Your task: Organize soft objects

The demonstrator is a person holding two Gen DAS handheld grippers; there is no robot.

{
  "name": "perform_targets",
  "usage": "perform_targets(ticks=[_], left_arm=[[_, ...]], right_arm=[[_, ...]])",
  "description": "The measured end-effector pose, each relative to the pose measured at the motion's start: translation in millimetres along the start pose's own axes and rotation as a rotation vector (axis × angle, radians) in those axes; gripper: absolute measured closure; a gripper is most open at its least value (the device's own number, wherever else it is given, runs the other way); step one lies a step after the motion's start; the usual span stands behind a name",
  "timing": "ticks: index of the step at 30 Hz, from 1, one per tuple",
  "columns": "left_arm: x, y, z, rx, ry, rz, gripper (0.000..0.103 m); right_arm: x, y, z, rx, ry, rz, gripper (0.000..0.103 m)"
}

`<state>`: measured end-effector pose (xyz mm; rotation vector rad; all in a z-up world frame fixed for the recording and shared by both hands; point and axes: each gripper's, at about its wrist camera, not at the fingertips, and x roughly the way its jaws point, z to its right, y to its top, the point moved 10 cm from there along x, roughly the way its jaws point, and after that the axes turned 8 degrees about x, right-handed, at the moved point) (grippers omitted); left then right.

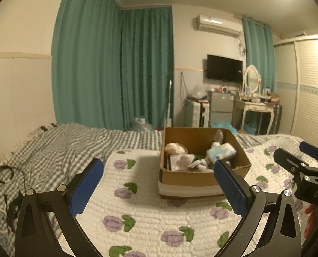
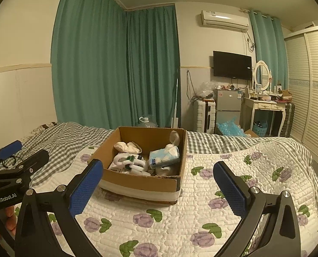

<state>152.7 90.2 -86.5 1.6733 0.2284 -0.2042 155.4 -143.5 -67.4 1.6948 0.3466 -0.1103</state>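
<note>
An open cardboard box (image 1: 201,180) (image 2: 137,184) stands on the floral quilt. Inside lie a blue tissue pack (image 1: 222,152) (image 2: 164,157), a cream soft item (image 1: 175,148) (image 2: 127,146), a white plush toy (image 1: 198,163) (image 2: 130,163) and a grey plush piece (image 2: 174,137). My left gripper (image 1: 159,182) is open and empty, above the quilt just short of the box. My right gripper (image 2: 157,184) is open and empty, in front of the box. Each gripper shows at the edge of the other's view, the right one (image 1: 302,162) and the left one (image 2: 15,160).
A white quilt with purple flowers (image 1: 150,224) (image 2: 201,214) covers the near bed, over a grey checked sheet (image 1: 56,147) (image 2: 62,137). A black cable (image 1: 3,174) lies at the left. Green curtains (image 2: 116,64), a dresser (image 2: 266,109), small fridge (image 2: 227,105) and wardrobe (image 2: 309,85) stand beyond.
</note>
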Motion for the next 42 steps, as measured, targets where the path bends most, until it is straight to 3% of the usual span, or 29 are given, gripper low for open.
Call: perform_targets(ticks=[42], left_arm=[[3, -10, 0, 0.003, 0.008, -0.026, 0.0]], right_arm=[[10, -11, -8, -0.013, 0.008, -0.036, 0.0]])
